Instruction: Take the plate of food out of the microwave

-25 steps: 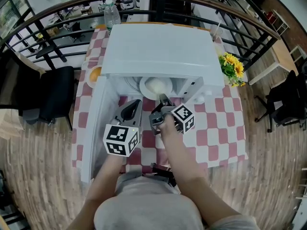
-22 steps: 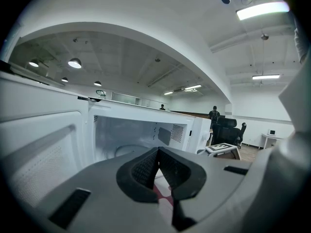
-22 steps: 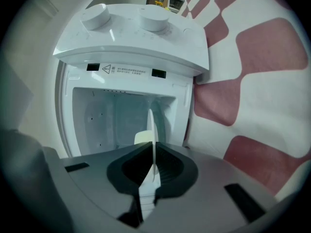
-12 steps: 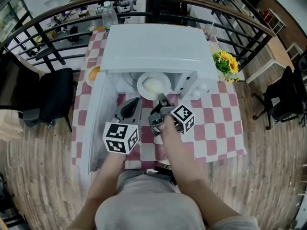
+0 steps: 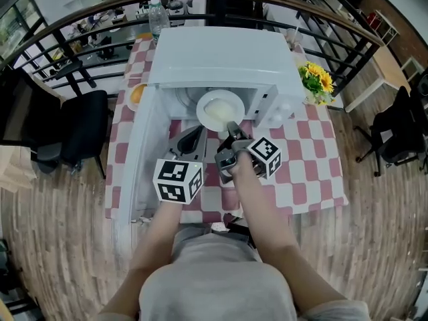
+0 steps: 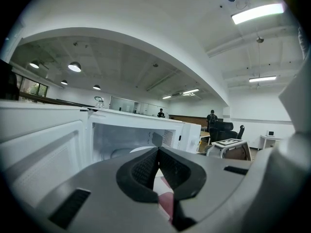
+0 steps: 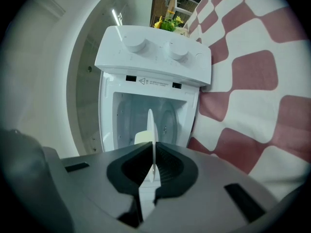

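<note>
Right gripper [image 7: 154,155]: we log its jaws clamped on the near rim of the plate [image 7: 151,125], which stands edge-on between the pads.
Left gripper [image 6: 157,155]: jaws pressed together, nothing between them. In the head view we place it just left of the right gripper, in front of the microwave and apart from the plate.
Plate: white and round, at the open mouth of the microwave [image 5: 221,55], with its far part under the roof and its near rim towards the person. We cannot tell whether it rests or is lifted.
Food [image 5: 217,114]: one pale mound on the middle of the plate.
Microwave: white, on the table, with two knobs [image 7: 133,43] on its control panel.
Door [image 5: 137,159]: swung wide open to the left.
Table [image 5: 311,169]: covered in a red-and-white checked cloth.
Flowers [image 5: 314,80]: yellow, just right of the microwave.
Bottle [image 5: 158,17]: clear, at the table's far left corner behind the microwave.
Chair [image 5: 73,129]: black, beside the table's left edge.
</note>
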Demonstrator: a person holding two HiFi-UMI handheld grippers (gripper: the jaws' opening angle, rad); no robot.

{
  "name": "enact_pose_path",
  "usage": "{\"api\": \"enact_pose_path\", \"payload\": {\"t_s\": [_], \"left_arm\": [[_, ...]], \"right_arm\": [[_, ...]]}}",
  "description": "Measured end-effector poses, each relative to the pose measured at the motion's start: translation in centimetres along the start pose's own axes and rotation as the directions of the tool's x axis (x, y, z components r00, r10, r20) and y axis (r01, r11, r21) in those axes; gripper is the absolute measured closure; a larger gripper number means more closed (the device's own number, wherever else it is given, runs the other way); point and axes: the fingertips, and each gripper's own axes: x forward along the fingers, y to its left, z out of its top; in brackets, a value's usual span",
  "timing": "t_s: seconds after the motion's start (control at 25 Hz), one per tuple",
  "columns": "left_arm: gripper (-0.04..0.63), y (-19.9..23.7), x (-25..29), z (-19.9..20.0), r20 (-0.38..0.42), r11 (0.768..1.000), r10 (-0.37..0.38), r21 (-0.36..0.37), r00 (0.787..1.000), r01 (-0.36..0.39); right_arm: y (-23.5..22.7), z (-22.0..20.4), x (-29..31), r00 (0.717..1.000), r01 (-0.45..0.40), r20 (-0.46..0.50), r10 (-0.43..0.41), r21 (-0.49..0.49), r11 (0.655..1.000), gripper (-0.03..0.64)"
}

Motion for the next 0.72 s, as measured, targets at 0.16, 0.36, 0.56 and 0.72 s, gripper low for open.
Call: {"api": "enact_pose_path", "payload": {"t_s": [0.16, 0.36, 0.56, 0.72], "left_arm": [[0.594, -0.6, -0.4, 0.2, 0.005, 1.0, 0.002, 0.009, 1.0, -0.002], [0.594, -1.1, -0.6, 0.3, 0.014, 1.0, 0.014, 0.028, 1.0, -0.015], [0.594, -1.0, -1.0, 0.9, 0.024, 0.999, 0.036, 0.031, 0.999, -0.037], [0.594, -1.2, -1.3, 1.2, 0.041, 0.999, 0.039, 0.027, 0.998, -0.04]], "right_arm": [[0.8, -0.3, -0.9, 1.0, -0.004, -0.019, 0.004, -0.005, 1.0, 0.581], [1.2, -0.6, -1.8, 0.999, -0.008, -0.033, 0.008, 0.0, 1.0, 0.581], [2.7, -0.5, -2.8, 0.999, -0.019, -0.029, 0.019, 0.019, 1.0, 0.582], [3.8, -0.9, -3.8, 0.999, -0.034, -0.036, 0.035, 0.039, 0.999, 0.582]]}}
